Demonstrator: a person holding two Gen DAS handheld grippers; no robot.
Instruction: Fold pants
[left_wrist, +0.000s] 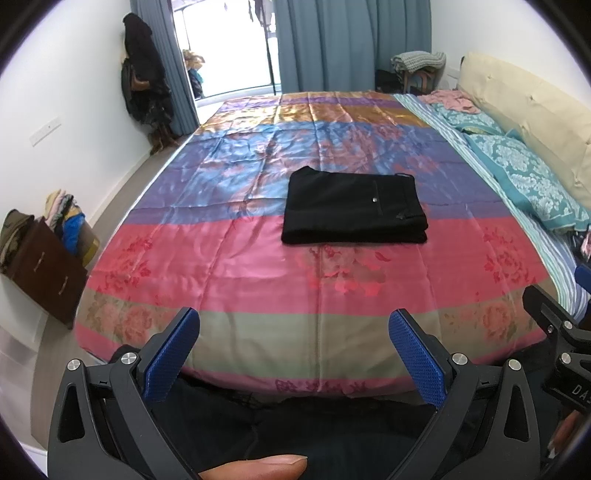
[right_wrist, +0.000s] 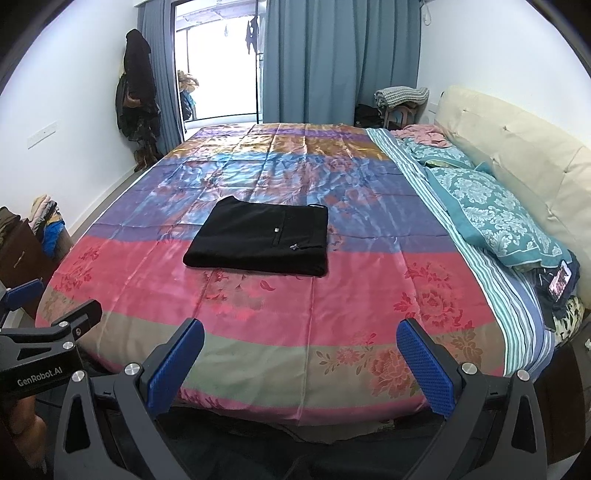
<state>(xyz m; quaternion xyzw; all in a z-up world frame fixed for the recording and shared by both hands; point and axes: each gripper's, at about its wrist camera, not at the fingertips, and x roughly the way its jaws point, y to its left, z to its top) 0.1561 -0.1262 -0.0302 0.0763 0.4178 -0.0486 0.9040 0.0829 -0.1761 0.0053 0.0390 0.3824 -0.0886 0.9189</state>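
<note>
Black pants (left_wrist: 354, 206) lie folded into a neat stack mid-bed on the satin quilt (left_wrist: 229, 258), well apart from your grippers. Left gripper (left_wrist: 293, 354) and right gripper (right_wrist: 300, 363) hang at the bed's near edge w/ jaws apart, empty. Job looks done; another grab on slick satin could slide and undo the stack.

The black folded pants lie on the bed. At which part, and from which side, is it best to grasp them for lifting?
Probably the near thick folded edge of the black pants, approached from the foot of the bed, where both open grippers are. The layers stack flush there, so one low pinch could catch them all; the flat top offers nothing to pinch.
</note>
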